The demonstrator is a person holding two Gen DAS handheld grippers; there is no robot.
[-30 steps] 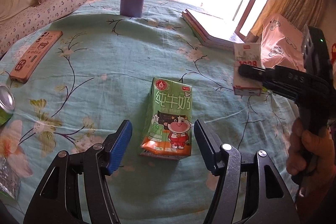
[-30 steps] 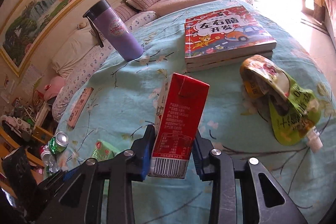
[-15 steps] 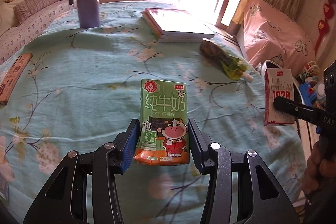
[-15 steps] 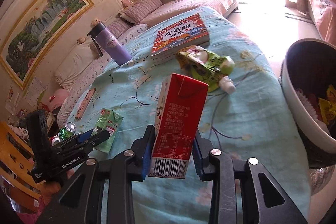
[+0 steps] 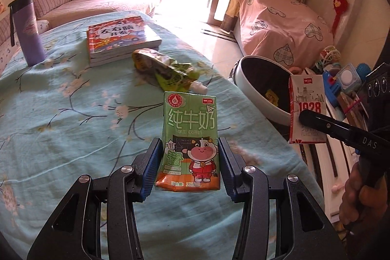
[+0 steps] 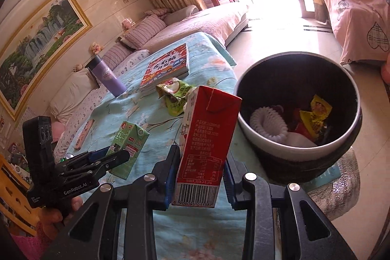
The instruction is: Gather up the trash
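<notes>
Cartons number two, one clamped in each gripper, both lifted clear of the light blue floral tablecloth. Farthest left on the cloth stands one lilac insulated flask with a dark lid, upright. Next to the right lies one stack of bright children's books with a red cartoon cover, and just beside the stack's near corner sits one crumpled green and yellow drink pouch with a white spout, flat on the cloth.

In the middle, the left gripper has its blue-padded jaws pressed against both sides of a green milk carton printed with a cartoon cow, holding it upright by its lower half above the table. From the right wrist view the same green carton hangs tilted over the cloth.

Further right, past the table's edge, one round bin with a pale outside and a black inside stands on the floor; in it I can count one white foam net sleeve and one yellow wrapper among other scraps too dark to sort. The right gripper is closed on a red and white milk carton with a barcode at its base, upright, held in the air near the bin's rim on the table side.
</notes>
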